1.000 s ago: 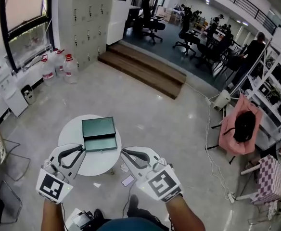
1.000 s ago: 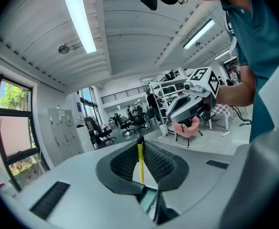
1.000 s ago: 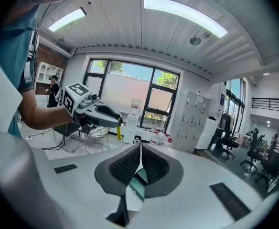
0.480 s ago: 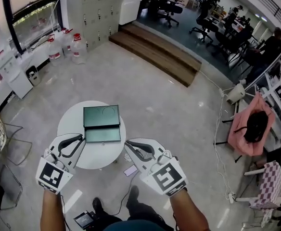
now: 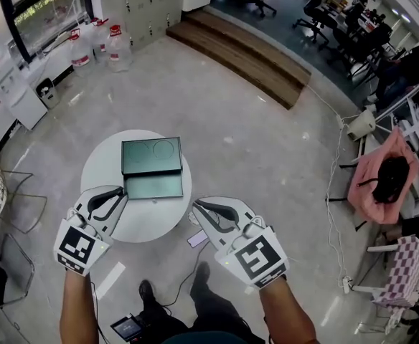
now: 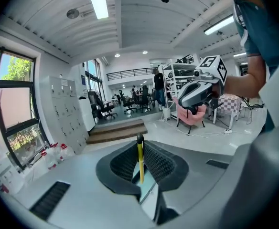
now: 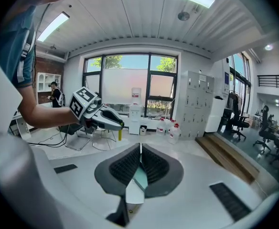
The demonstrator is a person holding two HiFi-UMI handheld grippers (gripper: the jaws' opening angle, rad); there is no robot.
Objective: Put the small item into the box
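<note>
Yellow: a thin yellow stick with a dark tip (image 6: pixel 140 159) is clamped upright between the ribbed black pads of my left tongs (image 5: pixel 121 191). Jaws are closed down to the stick's width, and the dark tip pokes up above the pads. In the right gripper view the stick's lower end hangs out below the left jaws. So the small item is in my left tongs, outside the box

The dark green rectangular box (image 5: pixel 154 186) sits open on the round white counter (image 5: pixel 102 174), a bit right of centre. Its lid (image 5: pixel 151 156) lies folded back on the far side of the tray, inner face up, with a faint ring mark on it

Left tongs tips are over the near-left part of the counter, just beside the box's near-left corner. I can't tell if they touch it

On my right tongs (image 5: pixel 196 204) the jaws are together, pads meeting, empty. Tips sit at the counter's near-right edge, near the box's near-right corner but apart from it

Around it:
- pale grey polished floor (image 5: pixel 267 163) under everything
- small pale flat rectangle (image 5: pixel 197 239) on the floor just beside the counter's near edge, below the right tongs; can't tell what it is
- clear water jugs with red caps (image 5: pixel 116 45) far left, by the window wall
- long brown wooden step (image 5: pixel 245 56) beyond the counter
- pink chair with a black bag on it (image 5: pixel 382 185) well off to the right
</note>
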